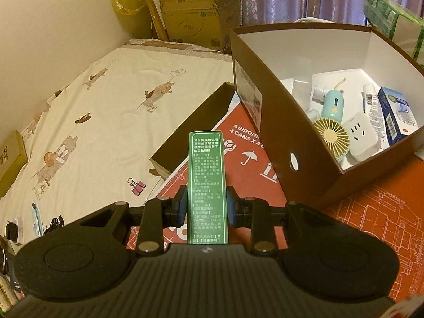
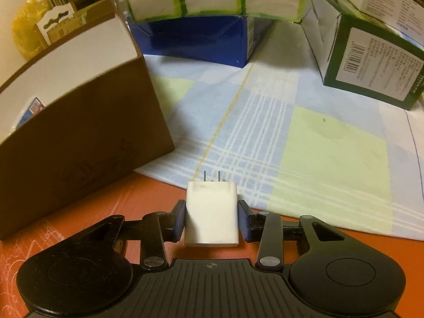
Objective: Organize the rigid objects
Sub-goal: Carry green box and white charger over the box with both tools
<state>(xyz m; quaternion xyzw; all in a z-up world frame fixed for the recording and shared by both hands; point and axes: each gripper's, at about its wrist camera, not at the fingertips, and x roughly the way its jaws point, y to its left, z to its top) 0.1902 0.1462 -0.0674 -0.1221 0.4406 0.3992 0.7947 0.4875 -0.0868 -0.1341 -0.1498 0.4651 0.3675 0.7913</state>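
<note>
My left gripper (image 1: 207, 206) is shut on a long green medicine box (image 1: 206, 164) with white print, held above the red cardboard, left of the brown storage box (image 1: 270, 122). That box holds a mint hand fan (image 1: 330, 135), a white socket adapter (image 1: 361, 139), a blue carton (image 1: 394, 116) and a tube. My right gripper (image 2: 211, 218) is shut on a white plug charger (image 2: 210, 213) with its two prongs pointing forward, low over the red cardboard. The brown storage box (image 2: 79, 143) stands to its left.
A brown box lid (image 1: 190, 129) lies left of the storage box. A pink binder clip (image 1: 137, 186) and small items lie on the bedsheet. Cardboard boxes (image 1: 193, 16) stand at the back. Ahead of the right gripper are checked cloth (image 2: 304, 137), a blue box (image 2: 201, 39) and green cartons (image 2: 371, 63).
</note>
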